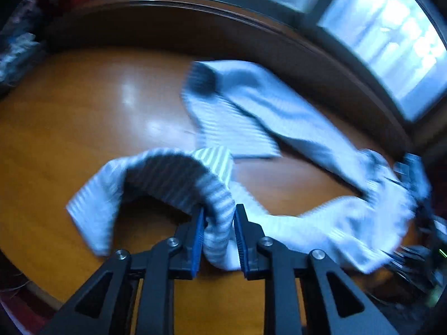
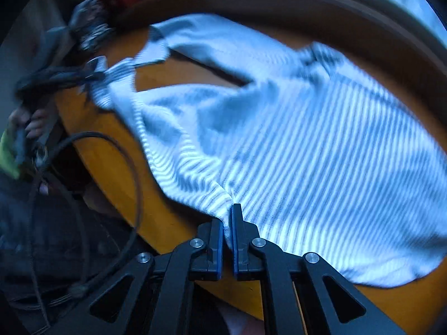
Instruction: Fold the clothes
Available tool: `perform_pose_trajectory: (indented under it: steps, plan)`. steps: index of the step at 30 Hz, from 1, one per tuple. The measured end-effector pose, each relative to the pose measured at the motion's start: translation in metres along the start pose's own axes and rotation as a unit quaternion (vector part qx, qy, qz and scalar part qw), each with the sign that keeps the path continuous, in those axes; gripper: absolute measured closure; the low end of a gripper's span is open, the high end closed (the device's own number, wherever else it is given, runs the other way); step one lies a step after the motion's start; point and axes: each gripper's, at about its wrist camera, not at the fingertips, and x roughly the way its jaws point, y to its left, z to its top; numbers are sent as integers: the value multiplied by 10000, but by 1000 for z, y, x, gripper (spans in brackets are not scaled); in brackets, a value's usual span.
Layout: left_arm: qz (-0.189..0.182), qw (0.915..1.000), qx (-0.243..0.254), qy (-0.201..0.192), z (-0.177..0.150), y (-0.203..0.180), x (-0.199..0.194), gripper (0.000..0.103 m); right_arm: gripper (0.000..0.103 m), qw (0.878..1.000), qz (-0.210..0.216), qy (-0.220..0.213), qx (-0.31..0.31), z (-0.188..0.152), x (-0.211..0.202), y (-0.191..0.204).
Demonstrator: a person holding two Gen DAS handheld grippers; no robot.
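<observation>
Item: one striped knit top, pale with fine grey bands, lying part spread, part lifted over a round wooden counter. Left tool: narrow, blue pads clamped on a bunched roll of ribbed hem or neckline; the cloth arches up from that pinch and drops back to the wood on either side. Right tool: nearly closed on a thin fold at the garment's near edge, close to the counter's rim. Location of garment: mostly on the counter, body toward the right tool, a sleeve trailing across the middle. Risks, as judged: the left pinch holds a thick wad, so layers may slide unevenly and the fold come out crooked; the right pinch holds very little cloth and could slip free under tension; the near edge sits at the rim, so slack may spill off the counter; motion blur suggests speed, which would worsen all three. A dark cable loops just beside the counter edge and could snag a tool. View differences: the left wrist view alone shows the sleeve's dark cuff opening, a window behind, and the far tool blurred at the right; the right wrist view alone shows the broad striped body, the cable, and the person's hand at the other tool's handle.
</observation>
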Motion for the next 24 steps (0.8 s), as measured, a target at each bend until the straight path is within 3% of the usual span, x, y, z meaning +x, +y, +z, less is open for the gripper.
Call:
perform_pose_trajectory:
  steps: [2, 4, 9, 13, 19, 21, 24]
  plan:
    - [-460, 9988, 164, 17, -6, -13, -9, 80, 80, 9997, -24, 5, 241, 1, 1, -5]
    - [-647, 9967, 481, 47, -14, -36, -16, 72, 74, 9994, -47, -57, 340, 2, -5, -7]
    - [-128, 9860, 1659, -55, -29, -109, -19, 65, 57, 9971, -204, -615, 390, -1, -47, -16]
    - [-310, 9837, 1764, -136, -29, -143, -13, 58, 54, 9890, -389, -1140, 854, -18, -79, -52]
    - [-499, 9778, 2027, 168, -38, -197, 18, 58, 54, 9547, -1331, -1243, 2355, -53, -99, -148]
    - [-490, 9763, 2090, 276, -42, -212, 28, 58, 54, 9388, -1406, -1215, 2902, -66, -102, -188]
    - [-510, 9768, 2023, 492, -48, -230, 49, 58, 54, 9280, -1146, -1153, 3352, -73, -91, -228]
